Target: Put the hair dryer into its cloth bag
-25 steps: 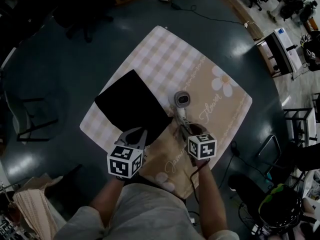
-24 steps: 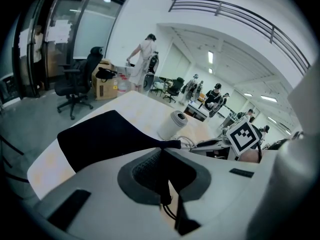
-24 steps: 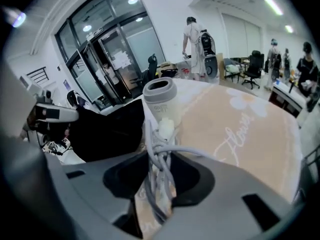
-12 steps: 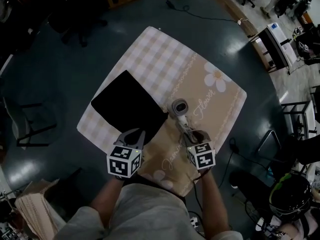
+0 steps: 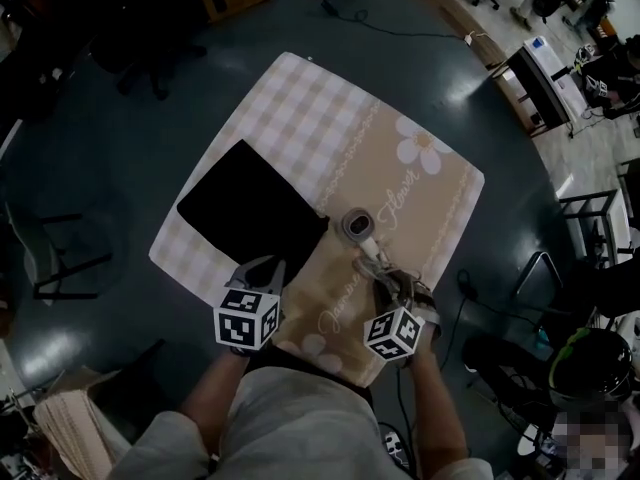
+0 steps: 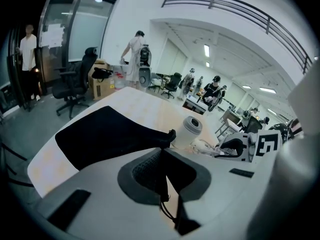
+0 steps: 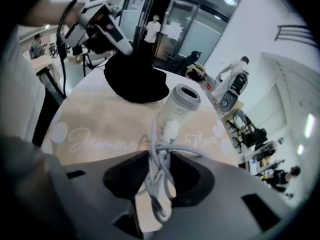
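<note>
A worktop [image 5: 215, 278] stood on a dark floor [image 5: 120, 118], draped in a beige cloth [image 5: 310, 118] that was checked at its far side and printed with daisies and script nearer the person. In the left gripper view, office chairs [image 6: 75, 84] and standing people [image 6: 132, 51] filled the room behind.

The black bag [image 5: 250, 208] lay flat on the left half of the cloth, with its near corner lifted. The left gripper [image 5: 272, 264] held that corner: its jaws were almost together, with a thin fold of black fabric pinched between them and a drawstring hanging below.

The hair dryer [image 5: 357, 225] lay just right of the bag, outside it, with its round nozzle end towards the middle of the cloth. Whether it touched the bag's edge could not be told. The right gripper [image 5: 383, 272] gripped its handle end, jaws partly apart and pressed on the handle together with the grey cord [image 7: 159, 176] bundled along it. A loop of that cord stuck out in front of the jaws.
</note>
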A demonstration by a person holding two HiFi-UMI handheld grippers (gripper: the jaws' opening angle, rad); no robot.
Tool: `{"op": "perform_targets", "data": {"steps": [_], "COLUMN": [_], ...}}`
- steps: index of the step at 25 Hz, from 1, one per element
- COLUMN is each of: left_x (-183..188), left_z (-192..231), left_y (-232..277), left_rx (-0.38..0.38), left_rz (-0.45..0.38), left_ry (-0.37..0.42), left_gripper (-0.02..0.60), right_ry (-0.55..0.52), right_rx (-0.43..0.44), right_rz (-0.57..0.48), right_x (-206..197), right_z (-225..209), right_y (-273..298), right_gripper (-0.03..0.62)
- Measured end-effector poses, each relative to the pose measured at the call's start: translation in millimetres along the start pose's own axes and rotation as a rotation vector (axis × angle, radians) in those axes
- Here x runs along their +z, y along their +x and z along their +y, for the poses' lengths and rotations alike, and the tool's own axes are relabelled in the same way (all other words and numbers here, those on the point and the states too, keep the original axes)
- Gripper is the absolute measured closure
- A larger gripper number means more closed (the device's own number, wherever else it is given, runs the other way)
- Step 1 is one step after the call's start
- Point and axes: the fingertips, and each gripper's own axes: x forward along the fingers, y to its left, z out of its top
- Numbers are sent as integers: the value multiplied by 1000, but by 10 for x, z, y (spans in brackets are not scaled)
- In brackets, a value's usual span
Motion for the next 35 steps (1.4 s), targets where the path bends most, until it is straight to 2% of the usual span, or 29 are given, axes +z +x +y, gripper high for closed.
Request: {"op": "perform_targets", "data": {"steps": [4,8,11,14,18,21,24,26,28,30,32,35], "left_x": [-46,-95,-164,-236,-266,-231,-200,-188,-198,-207,-200,-171], "left_z": [-47,-139,-209,-258,-278,-265,-251,-244,-241,-241,-235,-234], "left_y": [12,19,46,68,70,72,60,50,38,31,26,18], "left_rx": [1,-6,-14,-20,-25,-30,-38,-42,-44,-48,-52,-55], "left_rz": [7,11,18,30,33,24,17,13,15,19,19,9], "left_ry": [11,20,21,20,16,13,8,11,14,11,4,-2], "left_gripper": [563,563,563,563,563,563,563,563,563,563,563,563], "right_ry": [-165,-198,-108,-7,159,308,381,394,384,410,462,551], "right_rx": [-53,-44,-10,-14,41,109,229,393,573,710,797,846], "right_rz": [6,12,9,-5,-106,-186,-246,-241,-179,-85,-4,53], "right_x": [-99,-266,-354,-349,-200,-84,48,116,123,52,-30,-75], "right_z": [175,311,361,313,287,149,-147,-273,-283,-246,-181,-79], "right_y": [-115,-209,-226,-216,-444,-771,-938,-833,-594,-323,-109,96], "right_gripper": [448,448,447,421,382,382,382,382,356,349,341,326]}}
